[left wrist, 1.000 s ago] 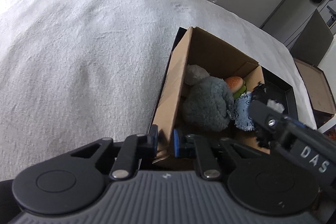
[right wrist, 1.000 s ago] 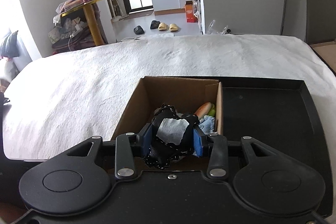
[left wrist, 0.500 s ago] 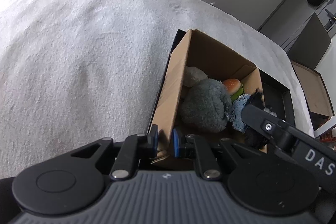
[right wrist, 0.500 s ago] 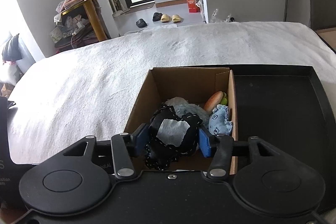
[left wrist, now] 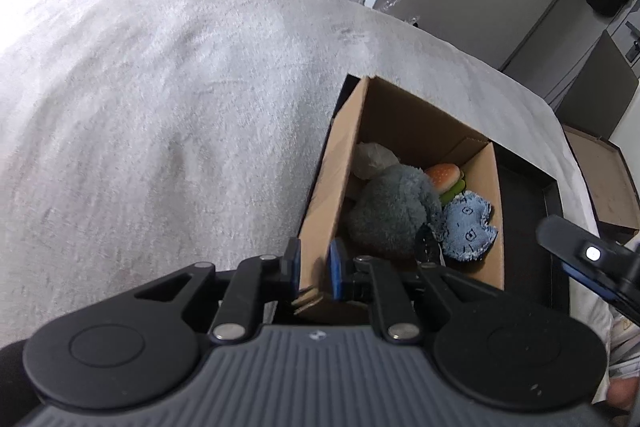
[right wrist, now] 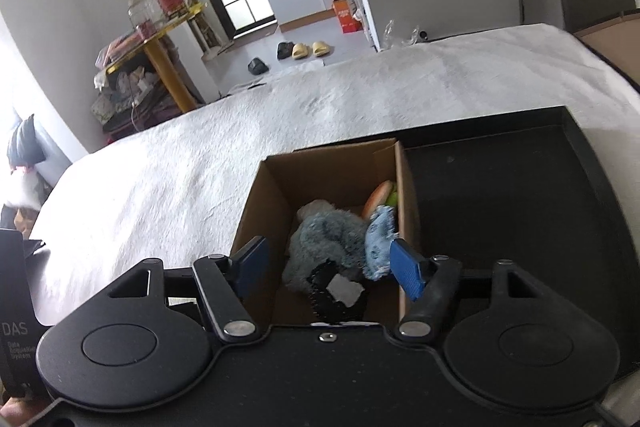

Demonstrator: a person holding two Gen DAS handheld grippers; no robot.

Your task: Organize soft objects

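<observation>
Left tool [left wrist: 314,264] clamped on the near-left wall of the cardboard box [left wrist: 340,163]. Right tool [right wrist: 326,263] jaws opening, nothing between the pads – black item with white patch [right wrist: 336,293] lies inside the box, against the grey plush [right wrist: 324,239], on the bed [right wrist: 168,167].
</observation>
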